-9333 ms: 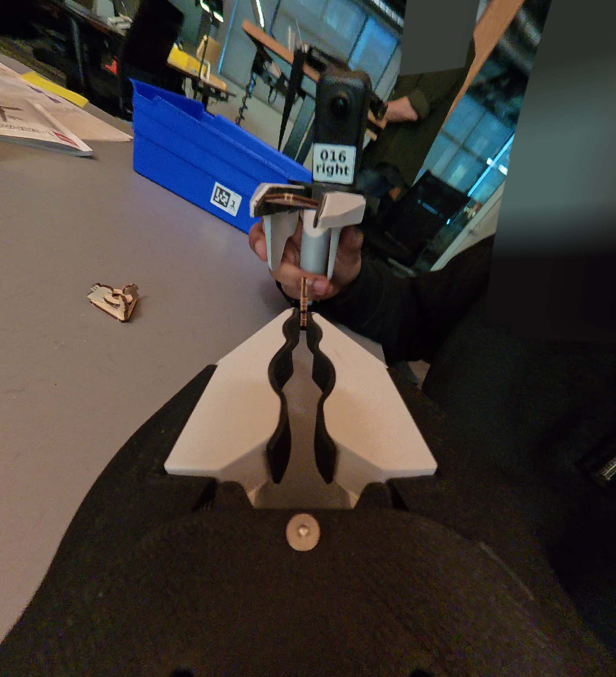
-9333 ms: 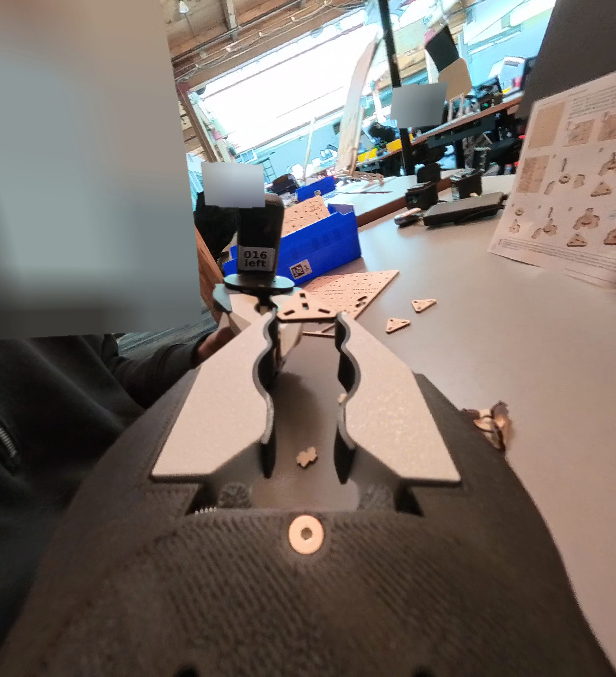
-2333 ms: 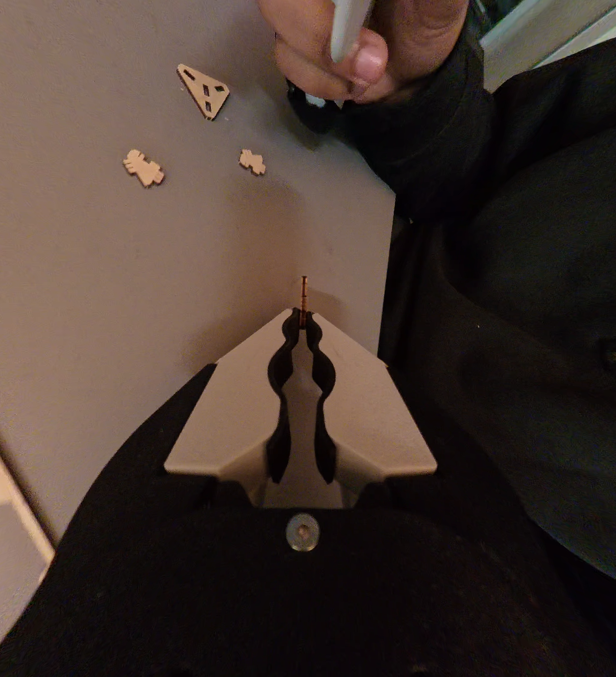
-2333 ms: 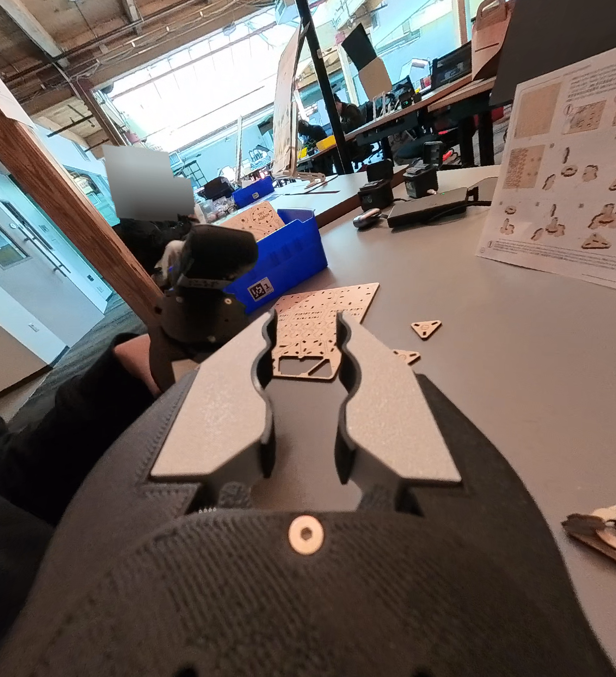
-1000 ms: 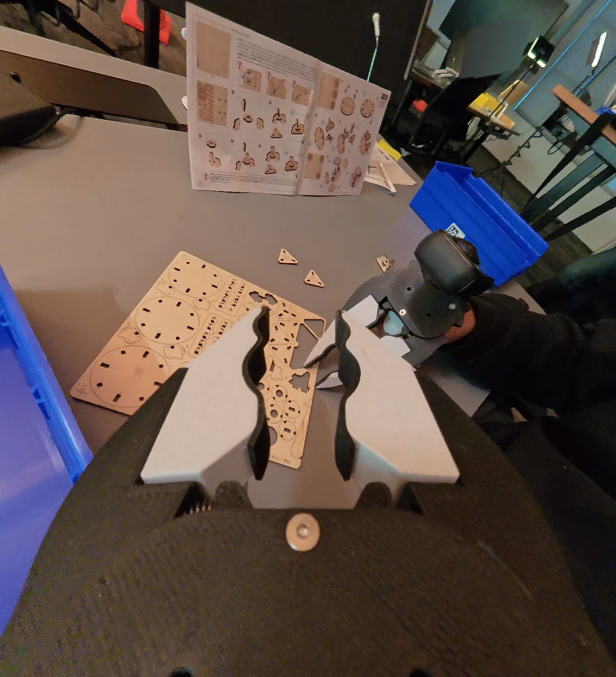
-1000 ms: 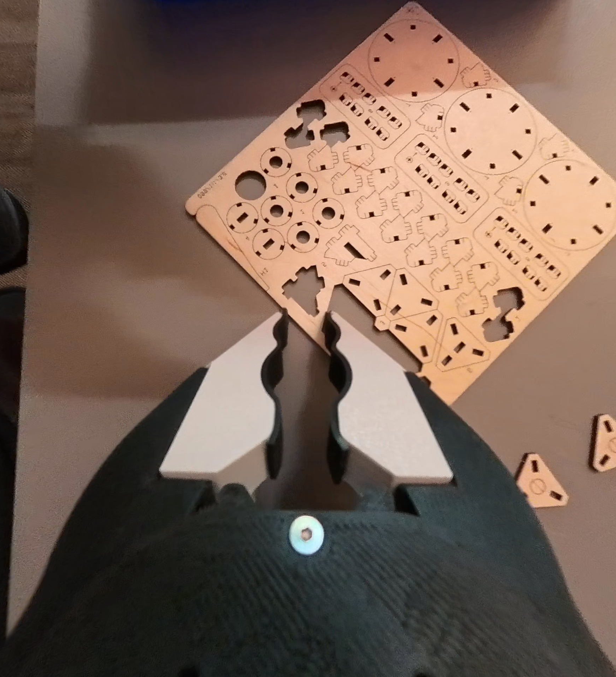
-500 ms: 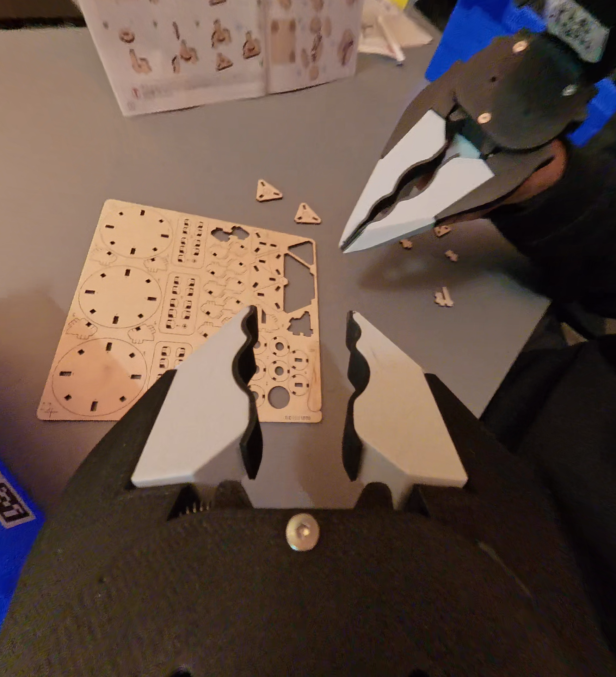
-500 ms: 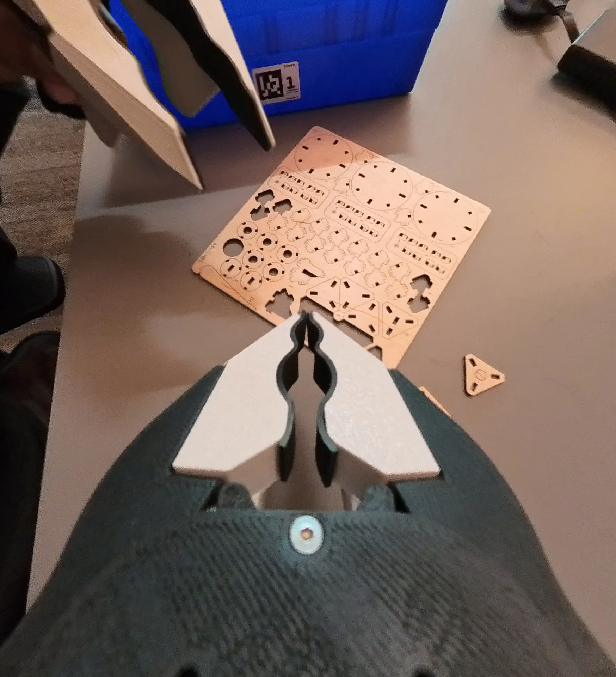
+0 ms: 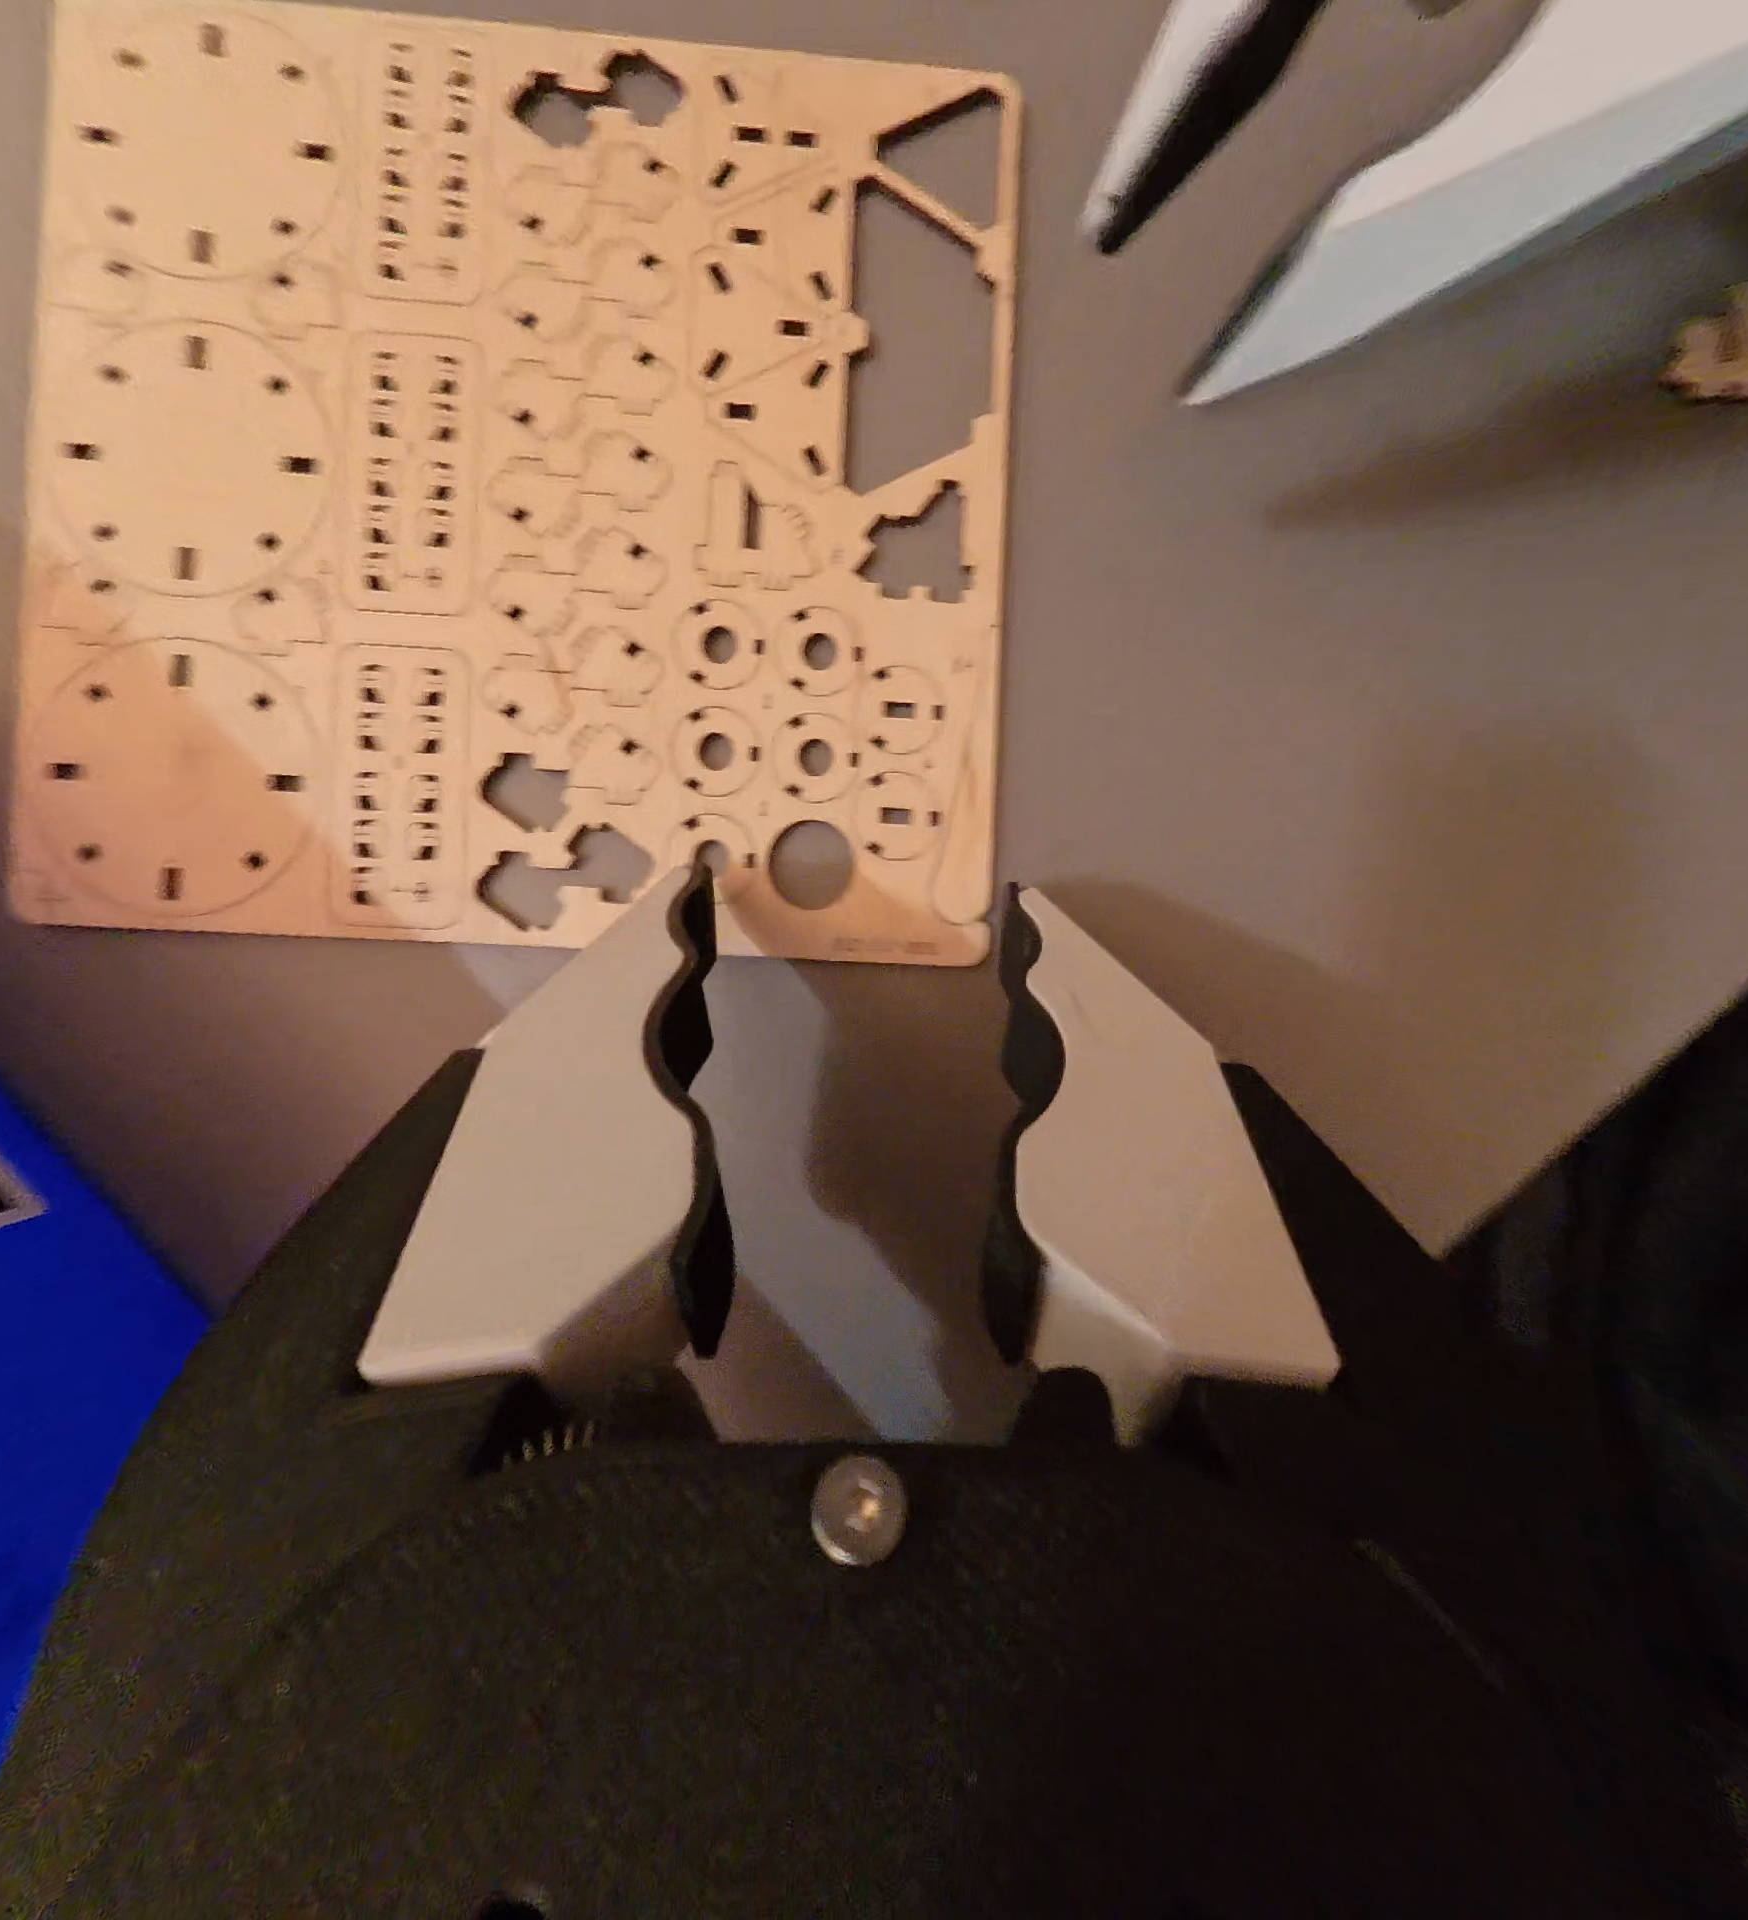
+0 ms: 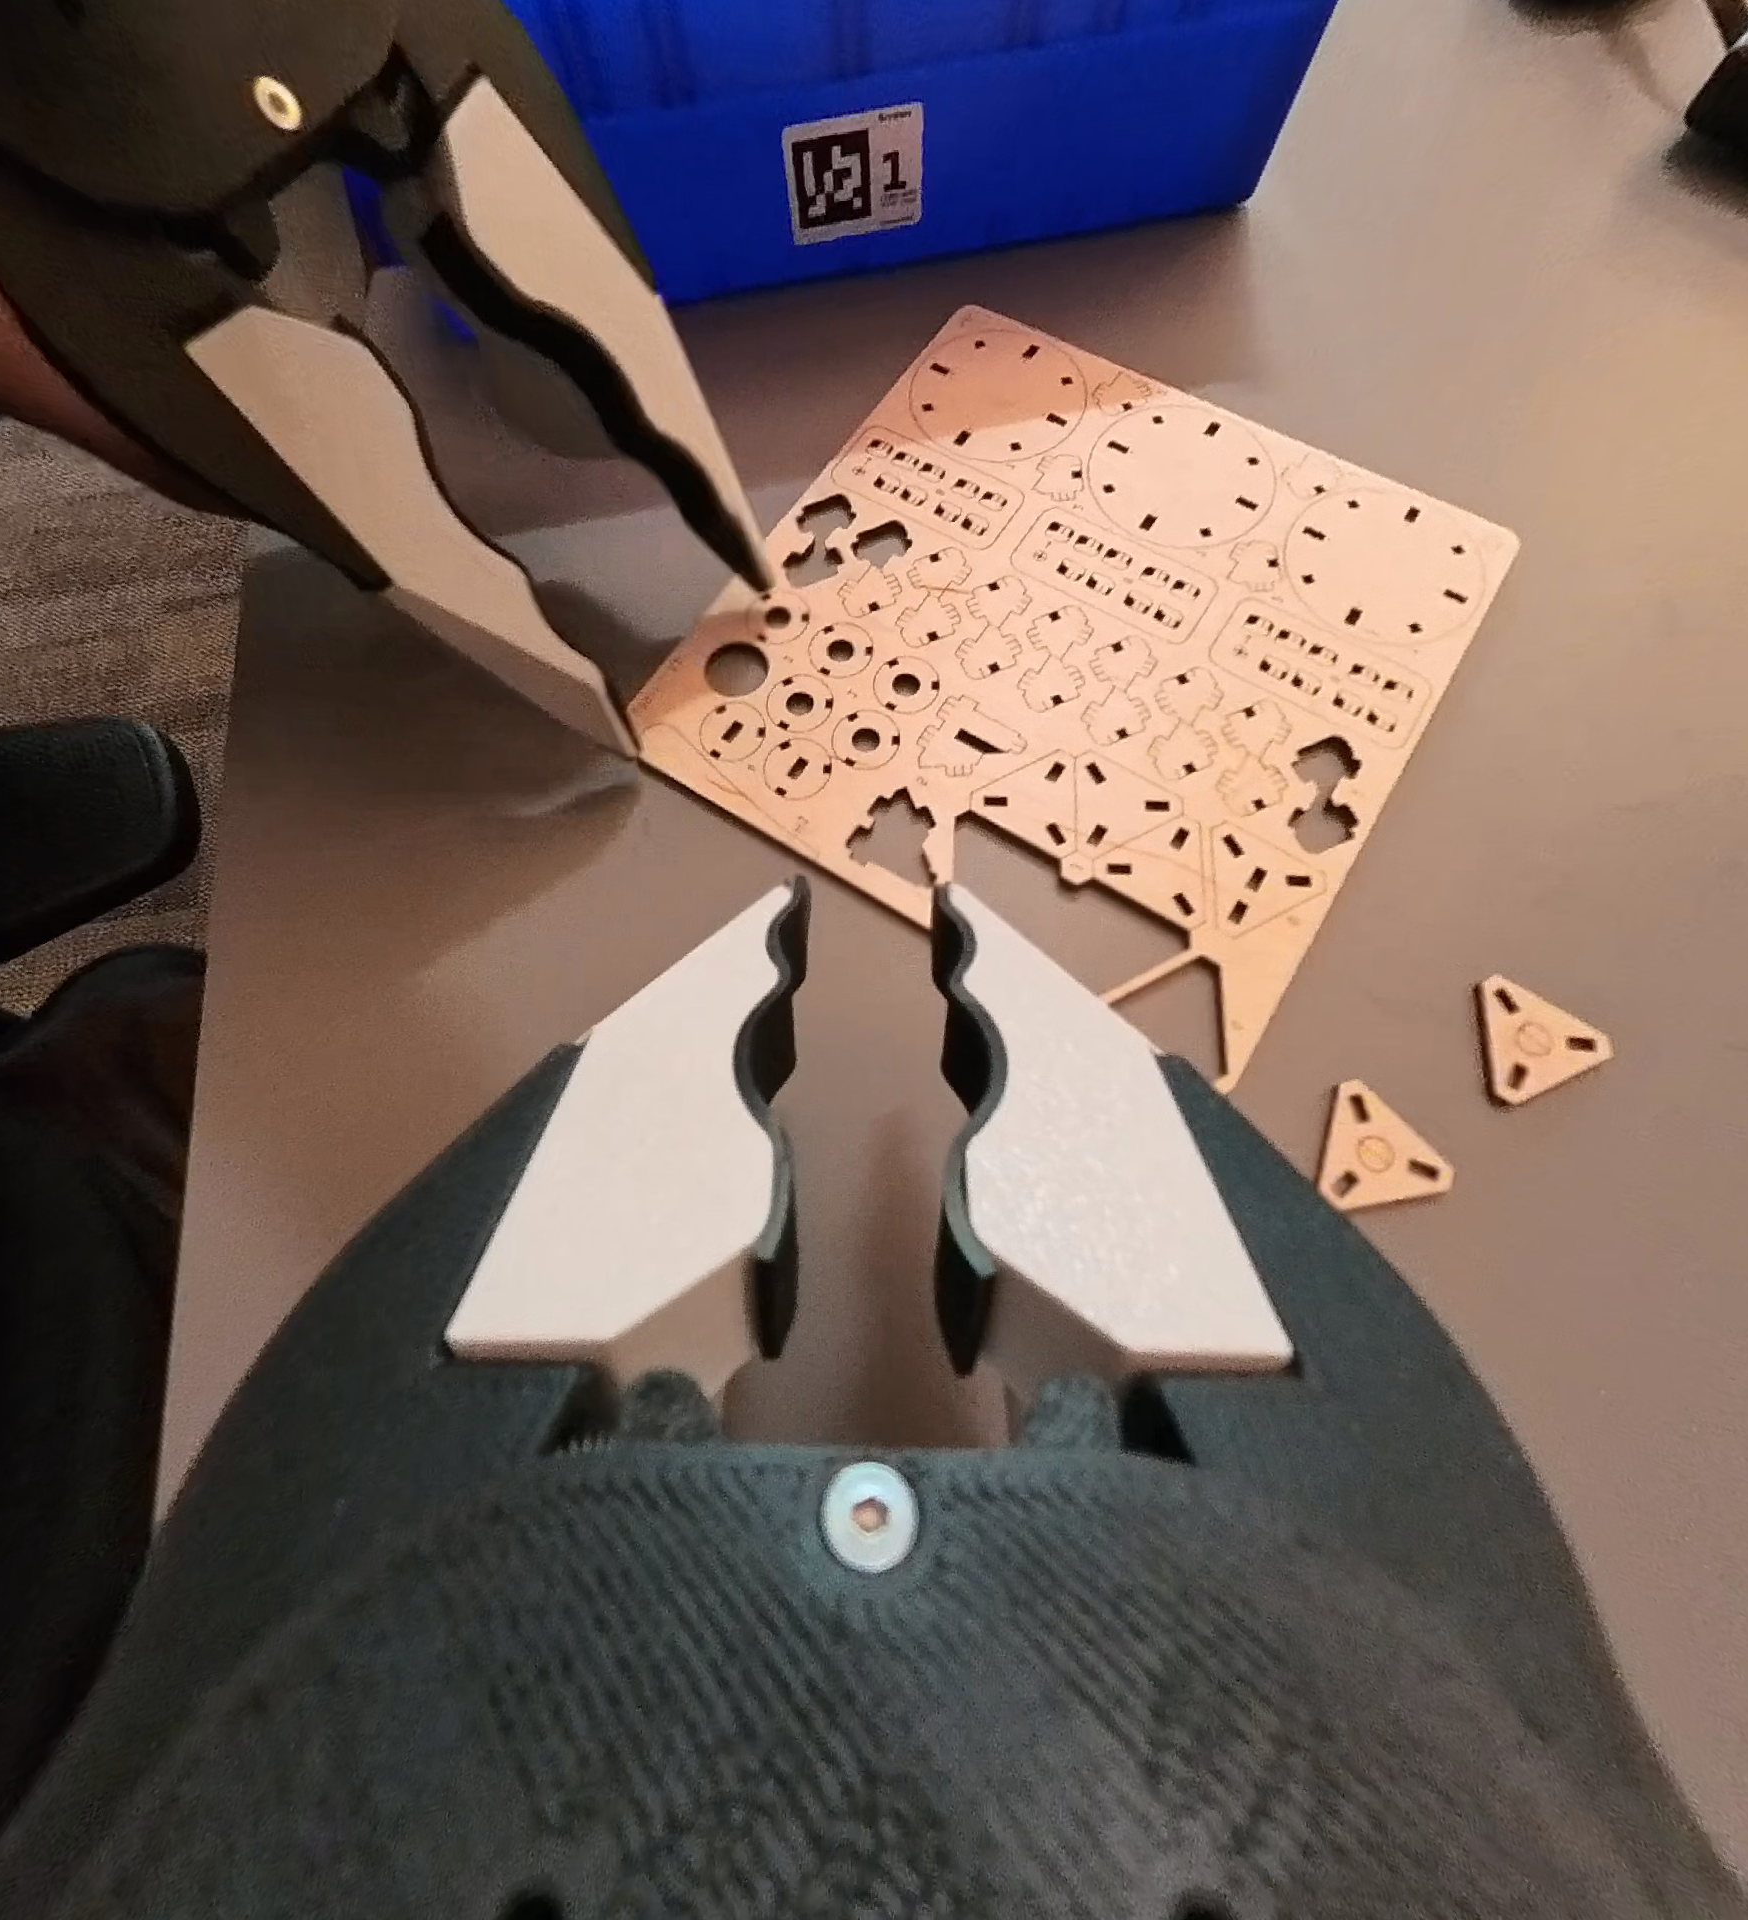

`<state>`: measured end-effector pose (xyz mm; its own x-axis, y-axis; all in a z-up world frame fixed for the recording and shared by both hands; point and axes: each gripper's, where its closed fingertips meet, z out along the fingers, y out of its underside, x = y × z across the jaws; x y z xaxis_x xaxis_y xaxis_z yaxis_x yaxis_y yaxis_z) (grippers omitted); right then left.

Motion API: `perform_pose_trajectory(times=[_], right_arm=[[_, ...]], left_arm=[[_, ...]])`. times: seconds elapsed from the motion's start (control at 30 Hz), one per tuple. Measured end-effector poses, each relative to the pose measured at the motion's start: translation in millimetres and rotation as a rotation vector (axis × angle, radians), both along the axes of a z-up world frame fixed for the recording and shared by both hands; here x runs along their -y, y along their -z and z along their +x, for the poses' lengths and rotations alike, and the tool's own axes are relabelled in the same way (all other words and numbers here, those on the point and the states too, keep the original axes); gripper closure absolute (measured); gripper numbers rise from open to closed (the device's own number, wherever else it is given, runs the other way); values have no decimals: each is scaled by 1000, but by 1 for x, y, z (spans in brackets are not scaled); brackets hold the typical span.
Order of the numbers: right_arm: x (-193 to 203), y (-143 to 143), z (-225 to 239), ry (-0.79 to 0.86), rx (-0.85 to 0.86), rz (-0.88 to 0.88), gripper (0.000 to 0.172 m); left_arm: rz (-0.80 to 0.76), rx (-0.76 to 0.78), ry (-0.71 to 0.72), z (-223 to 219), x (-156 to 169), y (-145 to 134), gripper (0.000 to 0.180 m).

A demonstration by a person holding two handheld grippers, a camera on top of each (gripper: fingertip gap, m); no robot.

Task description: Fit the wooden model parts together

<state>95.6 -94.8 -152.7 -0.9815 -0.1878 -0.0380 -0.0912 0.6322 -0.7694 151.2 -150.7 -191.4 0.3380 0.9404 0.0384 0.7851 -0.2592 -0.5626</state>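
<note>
Grey-fingered, the left gripper (image 9: pixel 854 904) has its jaws wide apart and empty, its tips over the near corner of the flat laser-cut plywood parts sheet (image 9: pixel 226 499); from the right wrist view one fingertip (image 10: pixel 758 569) seems to rest by a small ring part, though blur makes contact hard to confirm. The right gripper (image 10: pixel 868 896) stands partly open, holding nothing, just short of the sheet's notched edge. For clean work on so thin a sheet, one tip should pin it flat while the other works low and square. Beyond lie two loose triangular plywood pieces (image 10: pixel 1540 1039) and a blue plastic bin (image 10: pixel 953 114). Bare grey tabletop (image 9: pixel 1369 675) gives room to the right; its edge runs close on the left.
</note>
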Motion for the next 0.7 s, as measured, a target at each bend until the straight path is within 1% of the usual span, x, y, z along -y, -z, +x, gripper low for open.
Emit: perform_pose_trajectory(times=[0.03,0.13,0.27,0.3,0.33,0.37,0.5,0.6,0.7], right_arm=[[-1,2,2,5,-1,0,149],[-3,3,6,17,-23,-4,148],[-3,-2,8,25,-39,-19,148],[-2,-3,9,25,-35,-22,147],[-1,-3,10,24,-32,-23,147],[-1,-3,10,23,-30,-22,147],[2,-1,14,-3,-71,-43,147],[5,-5,24,-88,-187,-118,144],[7,-5,29,-168,-421,-188,140]], left_arm=[[-22,-14,4,-1,1,1,129],[18,16,67,1,-13,7,136],[25,17,71,-1,-19,8,139],[29,19,68,-1,-20,8,143],[31,20,65,-1,-20,8,154],[32,19,66,-1,-22,8,156],[44,-4,58,-2,-23,7,156],[81,-2,58,0,-25,6,156],[119,-14,66,-2,-29,2,157]])
